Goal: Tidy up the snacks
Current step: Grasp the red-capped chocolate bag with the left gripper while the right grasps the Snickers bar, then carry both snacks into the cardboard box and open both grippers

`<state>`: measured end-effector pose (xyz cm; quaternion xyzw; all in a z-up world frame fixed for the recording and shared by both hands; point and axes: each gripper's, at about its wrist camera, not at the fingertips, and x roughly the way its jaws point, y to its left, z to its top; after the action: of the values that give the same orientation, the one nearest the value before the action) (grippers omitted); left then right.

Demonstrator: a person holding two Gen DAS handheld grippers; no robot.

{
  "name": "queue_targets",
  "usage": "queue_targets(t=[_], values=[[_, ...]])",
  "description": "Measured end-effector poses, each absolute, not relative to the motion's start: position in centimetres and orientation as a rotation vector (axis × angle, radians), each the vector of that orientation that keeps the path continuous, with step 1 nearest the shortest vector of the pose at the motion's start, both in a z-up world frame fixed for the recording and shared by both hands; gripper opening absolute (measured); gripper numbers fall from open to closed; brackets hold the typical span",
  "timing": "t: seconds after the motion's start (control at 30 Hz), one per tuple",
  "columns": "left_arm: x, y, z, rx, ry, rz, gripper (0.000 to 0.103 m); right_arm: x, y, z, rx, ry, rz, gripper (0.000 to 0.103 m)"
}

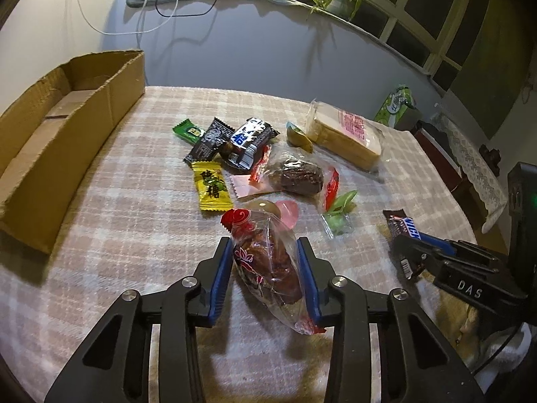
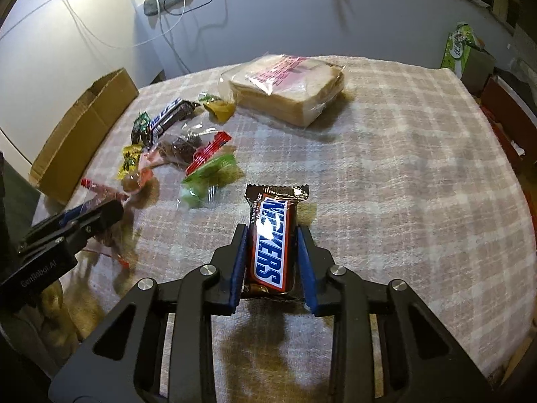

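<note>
Low in each wrist view, the left gripper (image 1: 265, 245) clamps a clear-wrapped red snack (image 1: 268, 265) and the right gripper (image 2: 272, 231) a Snickers bar (image 2: 270, 235), so pickup looks under way and next both need carrying to the cardboard box (image 1: 67, 127) at upper left.

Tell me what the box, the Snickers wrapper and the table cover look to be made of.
Box: brown corrugated cardboard, matte, with ragged torn edges. Snickers wrapper: glossy plastic or foil film, judging by the bright glare and crimped end. Table cover: seemingly soft woven cloth, matte plaid, slightly fuzzy.
</note>
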<state>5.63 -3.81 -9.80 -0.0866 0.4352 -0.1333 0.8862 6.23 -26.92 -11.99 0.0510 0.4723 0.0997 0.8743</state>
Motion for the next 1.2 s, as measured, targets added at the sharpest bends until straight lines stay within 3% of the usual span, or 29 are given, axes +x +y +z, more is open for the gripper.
queue_targets(t=[0.5,1.2], values=[[4.8,-0.4,-5.2,-0.179,0.782,-0.224,0.037,6.4,-23.9,-7.2,0.081,0.879,0.289,0.030],[7.7,10.8,-3.7,-0.223,0.716,-0.005,0.037,12.6,-8.1,-3.5,-0.066,0.795,0.535,0.030]])
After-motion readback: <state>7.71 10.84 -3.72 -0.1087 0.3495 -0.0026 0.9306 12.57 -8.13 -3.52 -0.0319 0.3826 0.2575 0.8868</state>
